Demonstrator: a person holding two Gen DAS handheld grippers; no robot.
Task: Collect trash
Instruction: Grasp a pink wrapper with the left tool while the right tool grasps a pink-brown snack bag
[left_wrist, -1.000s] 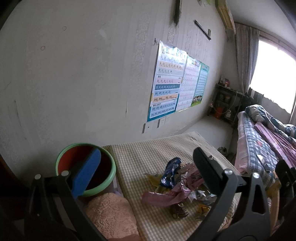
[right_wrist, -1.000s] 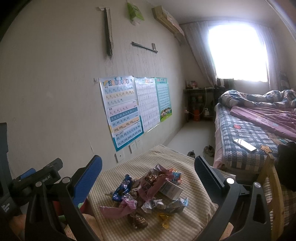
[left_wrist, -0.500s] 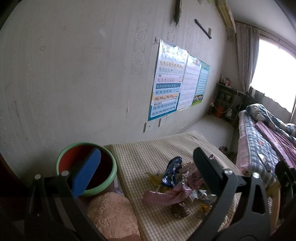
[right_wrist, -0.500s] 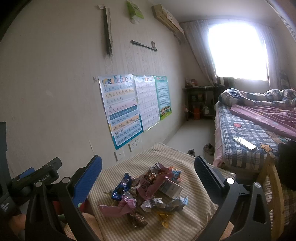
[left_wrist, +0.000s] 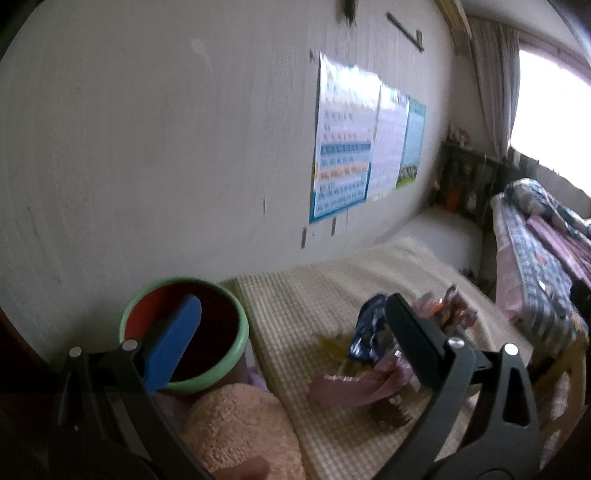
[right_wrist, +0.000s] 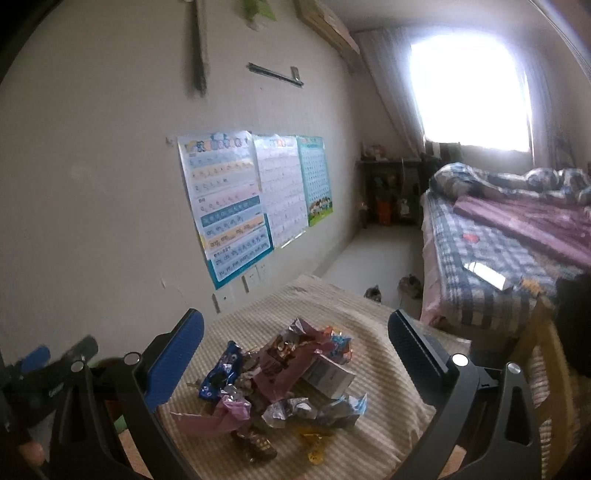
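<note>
Wrappers (right_wrist: 280, 384) heaped on checked cushion (right_wrist: 369, 332), print unreadable, bin (left_wrist: 184, 339) beside

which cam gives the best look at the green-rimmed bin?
Left wrist. The green-rimmed bin shows its full rim and red interior there, beside the checked cushion, partly crossed by the left hand-held gripper's blue finger. The right wrist view shows almost none of it: only a dark sliver behind its own finger.

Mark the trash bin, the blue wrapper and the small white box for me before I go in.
trash bin (left_wrist: 242, 330): left wrist view, on its green rim, right side.
blue wrapper (right_wrist: 218, 374): right wrist view, middle of the wrapper, left edge of the pile.
small white box (right_wrist: 328, 376): right wrist view, on its top face.
</note>
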